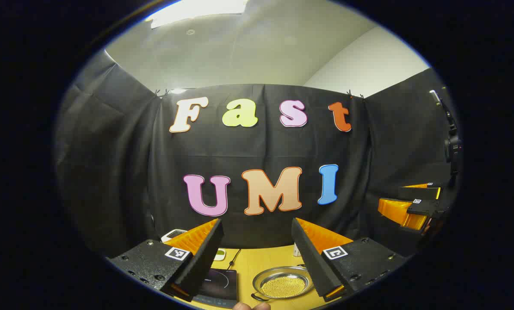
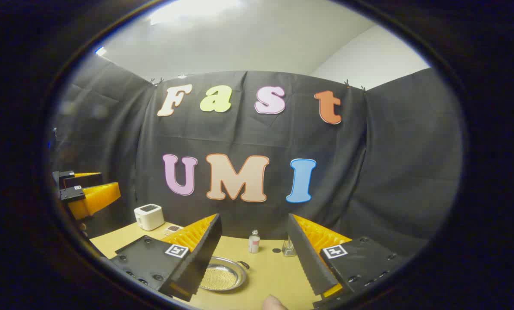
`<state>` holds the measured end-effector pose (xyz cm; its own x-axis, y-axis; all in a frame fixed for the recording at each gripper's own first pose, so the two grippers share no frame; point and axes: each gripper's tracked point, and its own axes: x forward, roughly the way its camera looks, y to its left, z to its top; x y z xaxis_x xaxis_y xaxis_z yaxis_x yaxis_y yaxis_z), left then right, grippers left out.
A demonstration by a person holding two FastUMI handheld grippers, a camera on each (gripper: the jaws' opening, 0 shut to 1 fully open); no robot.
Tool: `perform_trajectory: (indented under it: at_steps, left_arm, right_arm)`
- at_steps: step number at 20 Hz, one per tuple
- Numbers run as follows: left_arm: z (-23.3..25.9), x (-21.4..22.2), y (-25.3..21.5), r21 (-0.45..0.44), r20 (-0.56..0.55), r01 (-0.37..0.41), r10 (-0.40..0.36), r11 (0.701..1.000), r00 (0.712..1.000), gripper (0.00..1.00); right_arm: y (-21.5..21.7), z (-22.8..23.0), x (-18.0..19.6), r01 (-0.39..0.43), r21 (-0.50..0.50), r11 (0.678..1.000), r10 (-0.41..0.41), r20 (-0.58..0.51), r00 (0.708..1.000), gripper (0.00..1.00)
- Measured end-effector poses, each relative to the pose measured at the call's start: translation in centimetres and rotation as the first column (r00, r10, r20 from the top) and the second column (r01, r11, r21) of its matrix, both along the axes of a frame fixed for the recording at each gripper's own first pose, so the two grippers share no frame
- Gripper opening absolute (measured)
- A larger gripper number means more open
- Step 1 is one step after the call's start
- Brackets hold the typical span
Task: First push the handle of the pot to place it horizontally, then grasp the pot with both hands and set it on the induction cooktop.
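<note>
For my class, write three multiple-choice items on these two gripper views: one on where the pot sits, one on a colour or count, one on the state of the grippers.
1. Where is the pot?
A. On the table, beside the induction cooktop
B. On the cooktop
C. Held up in the air

2. What colour is the toaster?
A. Red
B. White
C. Green

3. How do the left gripper and right gripper stand?
A. Both shut on the pot
B. One open, one shut
C. Both open, holding nothing

Answers:
1 A: in the left gripper view the pot rests on the wood next to the dark cooktop.
2 B: it looks white against the dark cloth.
3 C: in each view the fingers stand wide apart.
</note>
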<state>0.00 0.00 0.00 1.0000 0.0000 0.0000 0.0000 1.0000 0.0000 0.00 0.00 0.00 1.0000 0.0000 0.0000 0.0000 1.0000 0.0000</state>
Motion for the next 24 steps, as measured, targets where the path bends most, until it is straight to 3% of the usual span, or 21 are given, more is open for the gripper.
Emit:
perform_trajectory:
  at_steps: [23,24]
  left_arm:
    - [-0.3,-1.3,-0.6,0.029,-0.013,-0.032,0.033,0.999,0.999,0.95]
    - [-0.4,-1.4,-0.6,0.029,-0.015,-0.034,0.035,0.999,0.999,0.96]
  right_arm:
    - [-0.6,-0.1,0.0,-0.026,0.022,0.999,0.027,-0.01,1.0,0.99]
    - [-0.8,-0.4,0.1,-0.024,0.015,1.0,0.024,-0.012,1.0,0.92]
